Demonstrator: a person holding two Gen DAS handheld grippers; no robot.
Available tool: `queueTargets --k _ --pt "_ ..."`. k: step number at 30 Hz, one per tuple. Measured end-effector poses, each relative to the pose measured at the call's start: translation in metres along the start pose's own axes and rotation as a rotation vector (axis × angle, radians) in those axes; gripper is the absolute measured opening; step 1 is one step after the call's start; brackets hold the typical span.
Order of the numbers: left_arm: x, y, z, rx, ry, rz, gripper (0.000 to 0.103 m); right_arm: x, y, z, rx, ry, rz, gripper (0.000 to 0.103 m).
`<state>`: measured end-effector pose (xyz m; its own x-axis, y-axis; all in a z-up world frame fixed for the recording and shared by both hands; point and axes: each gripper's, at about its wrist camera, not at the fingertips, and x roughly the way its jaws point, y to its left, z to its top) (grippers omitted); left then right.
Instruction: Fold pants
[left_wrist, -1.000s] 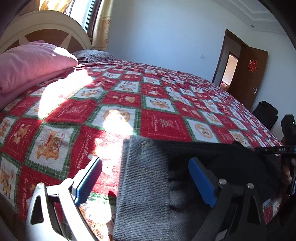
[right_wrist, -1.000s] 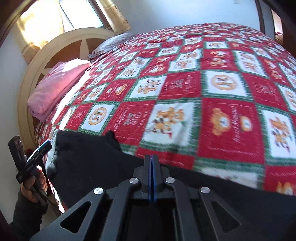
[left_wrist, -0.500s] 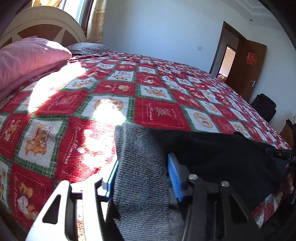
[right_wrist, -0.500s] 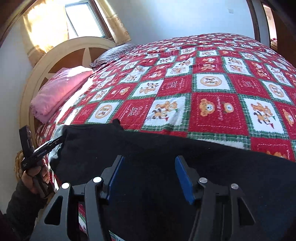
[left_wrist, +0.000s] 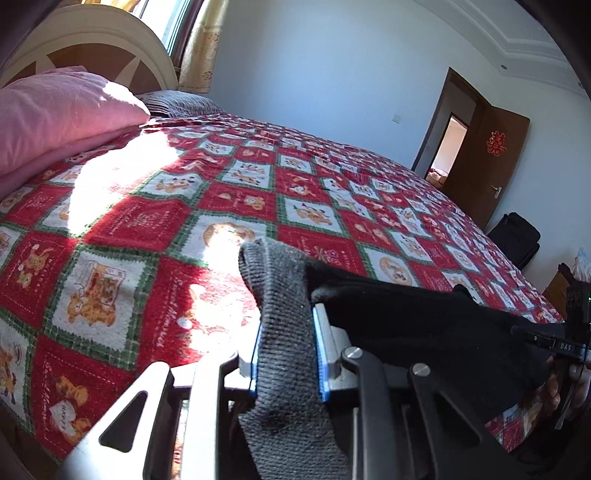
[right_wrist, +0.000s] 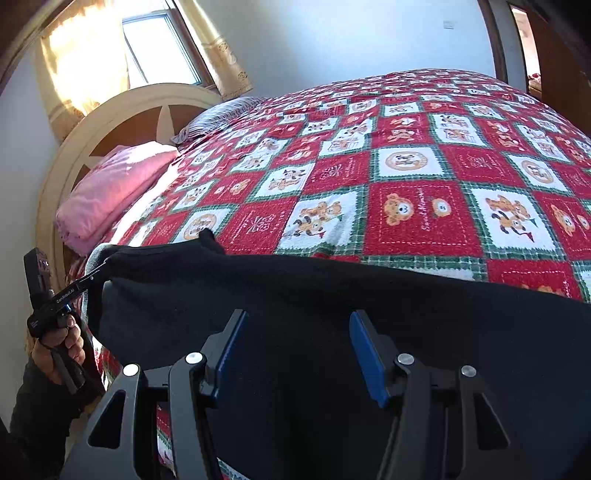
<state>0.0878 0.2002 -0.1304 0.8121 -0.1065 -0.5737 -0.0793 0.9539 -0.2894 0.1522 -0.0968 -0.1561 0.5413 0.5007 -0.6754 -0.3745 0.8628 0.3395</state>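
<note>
Black pants (right_wrist: 332, 306) with a grey ribbed waistband (left_wrist: 280, 306) lie along the near edge of the bed. My left gripper (left_wrist: 286, 354) is shut on the grey waistband, which bulges up between the blue pads. It also shows in the right wrist view (right_wrist: 79, 284), at the pants' left end. My right gripper (right_wrist: 295, 350) is open, its blue pads spread just over the black fabric, holding nothing. Its body shows at the right edge of the left wrist view (left_wrist: 554, 343).
The bed carries a red, white and green checked blanket (right_wrist: 406, 192). A pink pillow (left_wrist: 59, 114) and a striped pillow (right_wrist: 221, 118) lie by the curved headboard (right_wrist: 122, 122). A brown door (left_wrist: 480, 162) and a dark bag (left_wrist: 515, 238) stand past the bed's foot.
My left gripper closed on the grey waistband and lifted it. My right gripper went from shut to open over the black fabric and has backed off slightly.
</note>
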Motion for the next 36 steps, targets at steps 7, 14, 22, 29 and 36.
queueTargets --k 7,14,22,29,36 --pt "0.014 0.035 -0.009 -0.041 0.043 0.054 0.044 0.006 0.000 -0.003 -0.004 0.029 -0.014 0.059" --pt "-0.008 0.033 0.001 0.011 -0.033 0.130 0.078 -0.017 -0.013 -0.011 -0.043 0.049 -0.071 0.067" --pt "-0.022 0.000 0.005 0.069 -0.084 0.144 0.092 -0.088 -0.103 -0.015 0.123 -0.029 -0.231 0.068" --pt "0.008 -0.061 -0.019 0.163 0.007 0.083 0.094 -0.140 -0.198 -0.015 0.290 -0.054 -0.383 0.068" --pt "0.028 -0.079 -0.041 0.231 0.044 0.142 0.097 -0.182 -0.259 -0.005 0.401 -0.142 -0.264 0.068"
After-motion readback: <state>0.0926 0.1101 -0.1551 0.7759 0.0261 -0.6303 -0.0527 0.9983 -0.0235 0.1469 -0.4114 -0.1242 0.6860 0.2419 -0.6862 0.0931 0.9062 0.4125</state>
